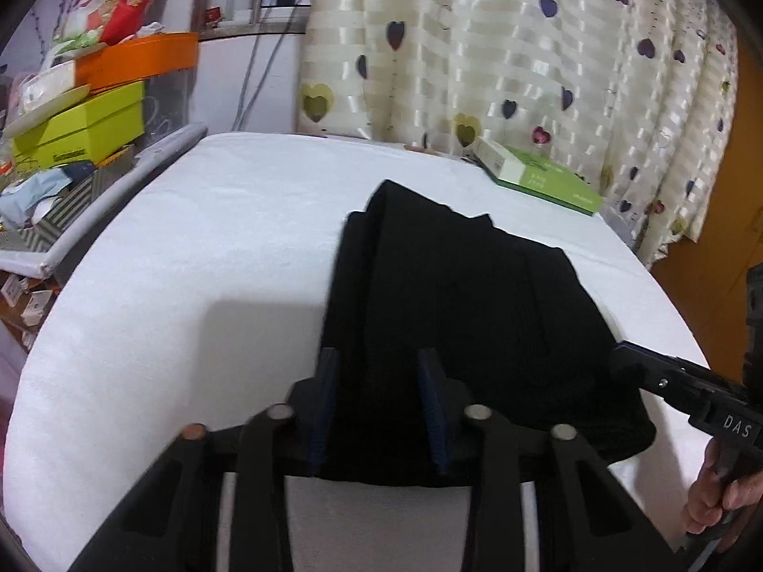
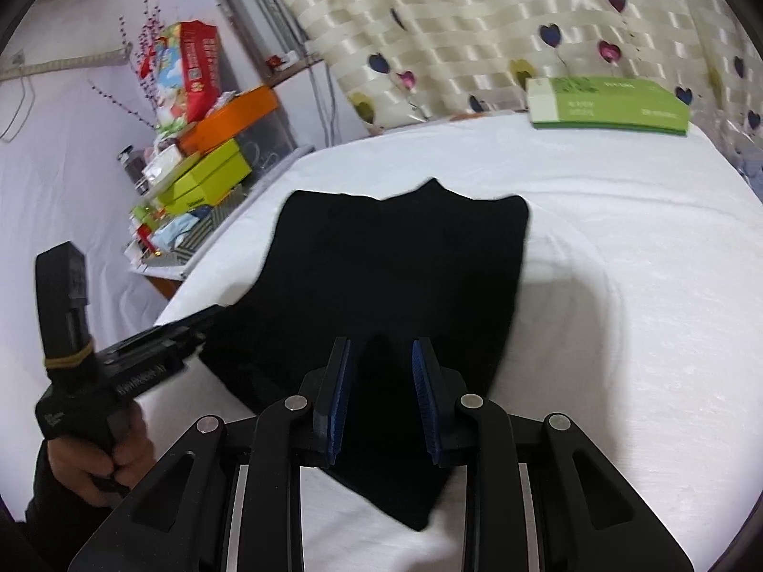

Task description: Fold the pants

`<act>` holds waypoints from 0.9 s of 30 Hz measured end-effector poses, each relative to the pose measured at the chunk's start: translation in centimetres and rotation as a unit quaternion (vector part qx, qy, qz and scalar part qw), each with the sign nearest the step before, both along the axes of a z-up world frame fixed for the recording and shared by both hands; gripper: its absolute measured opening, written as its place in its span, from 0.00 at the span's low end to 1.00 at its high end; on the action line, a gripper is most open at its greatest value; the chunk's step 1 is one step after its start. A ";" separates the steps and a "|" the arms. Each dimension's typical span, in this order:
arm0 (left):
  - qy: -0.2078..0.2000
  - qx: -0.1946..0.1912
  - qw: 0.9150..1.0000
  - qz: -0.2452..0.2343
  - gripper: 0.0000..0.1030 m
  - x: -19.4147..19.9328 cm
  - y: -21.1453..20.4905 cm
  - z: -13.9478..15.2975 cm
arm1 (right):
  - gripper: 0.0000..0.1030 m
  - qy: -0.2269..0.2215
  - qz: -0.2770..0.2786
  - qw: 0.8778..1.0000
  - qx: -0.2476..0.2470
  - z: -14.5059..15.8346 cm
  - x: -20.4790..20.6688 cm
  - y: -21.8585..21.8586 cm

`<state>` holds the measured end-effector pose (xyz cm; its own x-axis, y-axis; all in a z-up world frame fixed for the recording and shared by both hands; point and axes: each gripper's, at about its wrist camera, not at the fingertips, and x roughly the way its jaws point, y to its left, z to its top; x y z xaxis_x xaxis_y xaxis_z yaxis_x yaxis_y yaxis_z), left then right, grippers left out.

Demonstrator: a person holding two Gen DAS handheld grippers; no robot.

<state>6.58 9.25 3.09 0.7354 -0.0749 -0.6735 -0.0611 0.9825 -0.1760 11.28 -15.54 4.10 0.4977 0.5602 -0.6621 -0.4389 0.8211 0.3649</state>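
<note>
Black pants [image 1: 453, 295] [image 2: 396, 262] lie folded into a compact stack on a white cloth-covered surface [image 1: 214, 238] [image 2: 620, 238]. My left gripper [image 1: 379, 362] hangs open over the stack's near edge, with black cloth showing between its blue pads. My right gripper [image 2: 381, 352] is open too, above the near corner of the pants. From the left wrist view, the right gripper [image 1: 624, 362] reaches in from the right with its tip at the pants' right edge. In the right wrist view, the left gripper [image 2: 205, 321] points at the pants' left edge. A hand [image 2: 109, 457] holds its handle.
A green and white box [image 1: 539, 176] [image 2: 610, 105] lies at the far side of the surface, by a heart-patterned curtain [image 1: 524, 47]. Stacked orange and lime boxes [image 1: 81, 119] [image 2: 205, 176] crowd a shelf to the left. White cloth lies bare on both sides of the pants.
</note>
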 end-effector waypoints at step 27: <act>-0.039 0.034 0.998 -0.038 0.09 1.8 -1.7 4.1 | 0.27 -0.029 -0.008 0.997 -0.076 0.5 7.2 0.7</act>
